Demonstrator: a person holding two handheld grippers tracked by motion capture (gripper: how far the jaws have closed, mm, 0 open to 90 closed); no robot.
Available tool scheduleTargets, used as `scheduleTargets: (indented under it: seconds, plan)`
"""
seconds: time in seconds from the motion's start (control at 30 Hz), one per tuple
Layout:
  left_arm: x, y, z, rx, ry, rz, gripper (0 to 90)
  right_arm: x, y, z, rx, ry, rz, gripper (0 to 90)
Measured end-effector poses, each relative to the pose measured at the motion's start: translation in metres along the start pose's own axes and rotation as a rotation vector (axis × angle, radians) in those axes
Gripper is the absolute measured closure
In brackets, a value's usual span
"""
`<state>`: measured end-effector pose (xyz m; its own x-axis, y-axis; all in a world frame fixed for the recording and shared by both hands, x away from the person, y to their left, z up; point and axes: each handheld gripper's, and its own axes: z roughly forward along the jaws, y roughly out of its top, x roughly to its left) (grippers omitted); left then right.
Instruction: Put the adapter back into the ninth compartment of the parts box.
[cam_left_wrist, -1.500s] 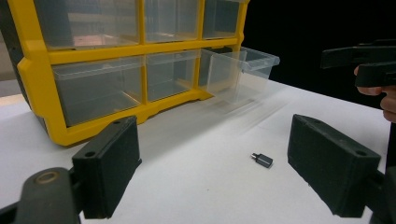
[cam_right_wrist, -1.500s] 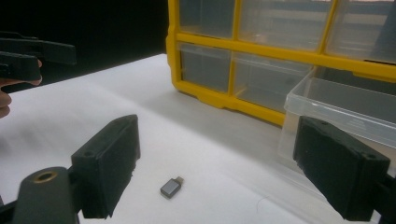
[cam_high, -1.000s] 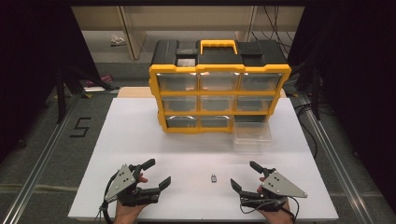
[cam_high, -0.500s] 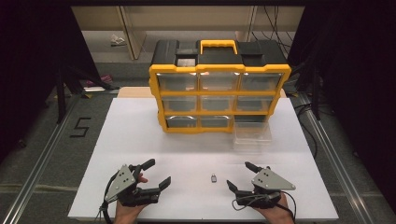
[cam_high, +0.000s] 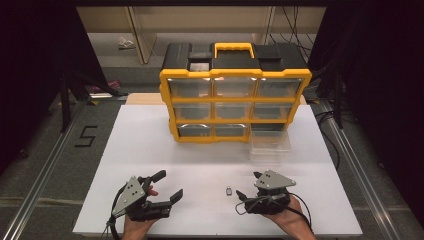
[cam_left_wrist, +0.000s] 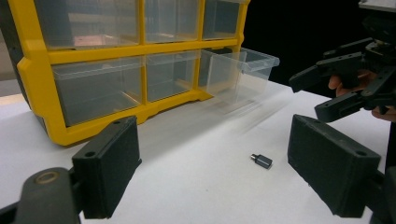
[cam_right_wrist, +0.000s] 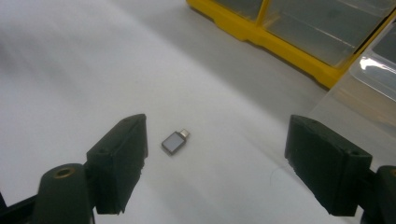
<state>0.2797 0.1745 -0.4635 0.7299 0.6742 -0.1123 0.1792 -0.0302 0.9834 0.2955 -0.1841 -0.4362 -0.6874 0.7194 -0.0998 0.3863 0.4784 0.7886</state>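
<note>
right gripper (cam_high: 246, 189): jaws spread, just been closing a little, nothing between the pads | left gripper (cam_high: 167, 186): spread, empty | small grey adapter (cam_right_wrist: 174, 141): flat on white tabletop (cam_high: 200, 155), just ahead of right gripper, too small to identify further | clear drawer (cam_high: 270, 143): pulled from yellow organizer (cam_high: 235, 100), edges blurred

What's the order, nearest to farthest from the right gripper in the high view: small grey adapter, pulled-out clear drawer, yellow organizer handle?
From the right gripper:
1. Small grey adapter, on the white table just left of its jaws.
2. Pulled-out clear drawer, on the table beyond the gripper, in front of the organizer's lower right slot.
3. Yellow organizer handle, on top of the organizer at the far end.
</note>
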Motion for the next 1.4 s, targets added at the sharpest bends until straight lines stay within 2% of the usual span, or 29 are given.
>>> scheduleTargets:
  seconds: [0.1,0.13,0.17,0.2,0.23,0.27,0.33,0.43,0.5,0.53,0.57,0.63,0.8,0.93,1.13,1.27,1.4]
  plan:
    - [0.0,0.0,0.0,0.001,0.002,0.002,16.7,0.0,0.003,0.005,0.028,0.002,-0.001,23.3]
    - [0.0,0.0,0.0,0.001,0.003,0.003,16.7,-0.001,0.005,0.009,0.06,0.009,-0.002,24.0]
    - [0.0,0.0,0.0,0.001,0.003,0.003,16.7,-0.001,0.005,0.009,0.06,0.009,-0.002,24.0]
    - [0.0,0.0,0.0,0.002,0.008,0.009,16.7,-0.001,0.007,0.015,0.095,0.019,0.003,24.9]
    - [0.0,0.0,0.0,0.002,0.008,0.009,16.7,-0.001,0.007,0.015,0.095,0.019,0.003,24.9]
    - [-0.001,0.001,0.0,0.004,0.008,0.015,16.7,-0.002,0.009,0.02,0.12,0.027,0.005,25.9]
    - [-0.001,0.0,0.0,0.005,0.008,0.017,16.7,-0.002,0.009,0.022,0.13,0.03,0.004,26.4]
    - [-0.002,0.001,-0.001,0.001,0.01,0.018,16.7,0.0,0.015,0.033,0.171,0.045,0.002,27.9]
    - [-0.002,0.001,-0.001,0.001,0.01,0.018,16.7,0.001,0.016,0.035,0.176,0.045,-0.004,28.5]
    - [-0.002,0.001,-0.001,0.0,0.009,0.019,16.7,0.003,0.017,0.04,0.203,0.05,-0.014,29.2]
    - [-0.002,0.001,-0.001,0.0,0.009,0.019,16.8,0.003,0.017,0.04,0.203,0.05,-0.014,29.2]
    - [-0.002,0.001,-0.001,0.001,0.009,0.02,16.7,0.005,0.018,0.049,0.238,0.057,-0.007,30.5]
    - [-0.002,0.001,-0.002,-0.002,0.011,0.022,16.8,0.005,0.02,0.06,0.274,0.069,-0.009,33.7]
    - [-0.002,0.001,-0.001,0.001,0.007,0.022,16.8,0.006,0.02,0.068,0.304,0.058,-0.016,35.2]
    - [-0.003,0.001,-0.002,0.0,0.007,0.024,16.9,0.005,0.02,0.075,0.324,0.054,-0.01,36.0]
    - [-0.003,0.001,-0.002,0.0,0.007,0.025,17.0,0.007,0.021,0.08,0.338,0.053,-0.031,36.4]
    - [-0.003,0.001,-0.002,0.0,0.006,0.027,17.1,0.009,0.021,0.084,0.349,0.049,-0.026,37.8]
